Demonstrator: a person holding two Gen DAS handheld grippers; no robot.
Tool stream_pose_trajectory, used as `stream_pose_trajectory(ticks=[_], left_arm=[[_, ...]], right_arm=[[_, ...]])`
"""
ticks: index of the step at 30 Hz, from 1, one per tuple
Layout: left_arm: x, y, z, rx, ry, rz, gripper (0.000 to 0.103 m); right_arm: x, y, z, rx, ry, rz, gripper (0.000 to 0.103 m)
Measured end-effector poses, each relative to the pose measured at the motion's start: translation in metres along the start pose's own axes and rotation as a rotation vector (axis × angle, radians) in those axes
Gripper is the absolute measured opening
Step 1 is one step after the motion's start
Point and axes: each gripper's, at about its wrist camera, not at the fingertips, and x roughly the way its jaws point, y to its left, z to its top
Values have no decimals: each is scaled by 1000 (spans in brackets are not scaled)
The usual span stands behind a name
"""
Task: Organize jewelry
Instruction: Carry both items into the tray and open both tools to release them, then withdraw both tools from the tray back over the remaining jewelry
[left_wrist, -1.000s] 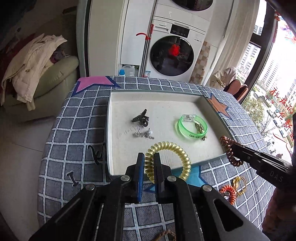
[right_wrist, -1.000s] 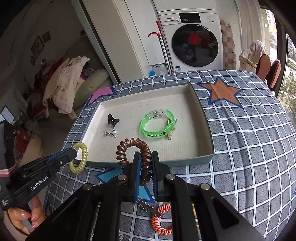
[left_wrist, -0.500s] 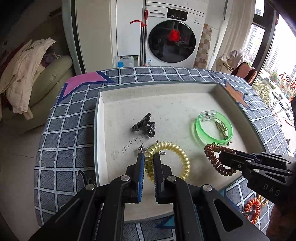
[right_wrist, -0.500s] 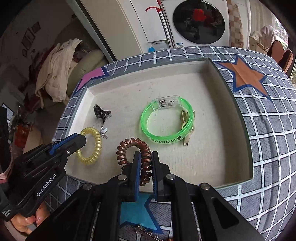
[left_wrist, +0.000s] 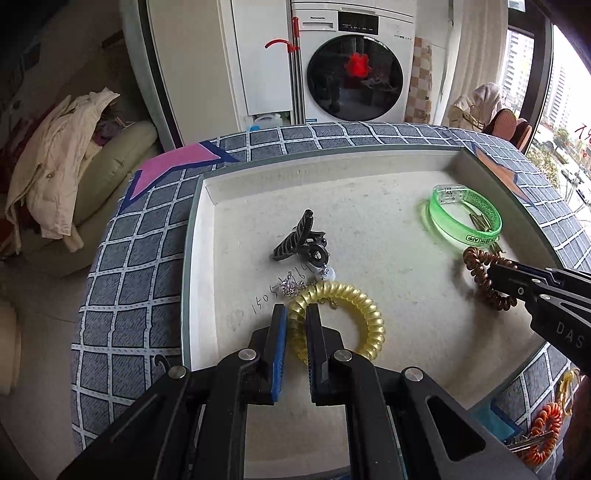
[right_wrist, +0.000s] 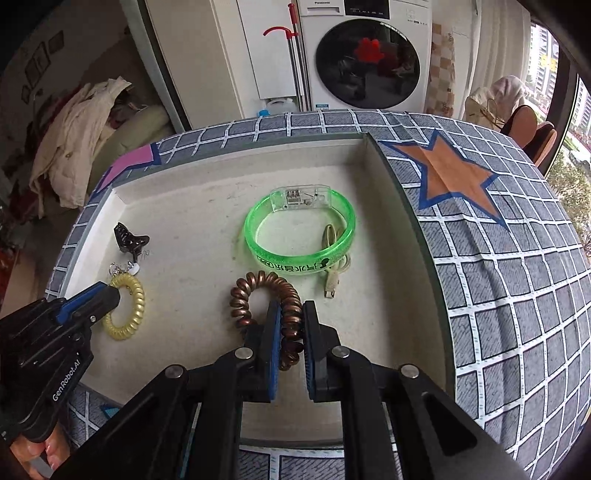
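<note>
Left gripper (left_wrist: 296, 325), bottom centre of left wrist view: jaws clamped on yellow coil hair tie (left_wrist: 345, 317), ring lying flat, low over tray (left_wrist: 207, 192) floor, lower middle. Right gripper (right_wrist: 289, 328), bottom centre of right wrist view: jaws pinching copper coil hair tie (right_wrist: 264, 295), ring leaning away from claw, just above tray floor. Each tie directly under its own claw; release drops it straight down. Beyond: earrings (left_wrist: 295, 286) touching yellow coil's far edge, black claw clip (left_wrist: 301, 242), green bangle (right_wrist: 299, 230) centre frame just beyond copper coil.

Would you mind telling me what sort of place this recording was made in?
Most likely a home, near its laundry corner: a front-loading washing machine, a sofa heaped with clothes, and a cloth-covered table.
</note>
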Motion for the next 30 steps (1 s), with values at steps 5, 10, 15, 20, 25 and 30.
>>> stream_pose_trajectory(ticks=[5, 10, 15, 20, 25, 30], left_arm=[[-1, 5, -1, -27, -3, -26, 29], [-8, 10, -2, -63, -22, -36, 29], [-11, 9, -1, -65, -29, -25, 35], [-19, 5, 0, -56, -83, -14, 103], [-25, 3, 3, -65, -77, -38, 103], [-41, 6, -3, -80, -106, -34, 103]], right_arm=[[-2, 1, 1, -5, 9, 7, 35], [-12, -3, -1, 28, -13, 44, 46], [-23, -3, -4, 39, -41, 53, 48], [-33, -6, -5, 46, -61, 50, 49], [-40, -10, -9, 55, -68, 51, 49], [-46, -10, -17, 52, -66, 59, 59]])
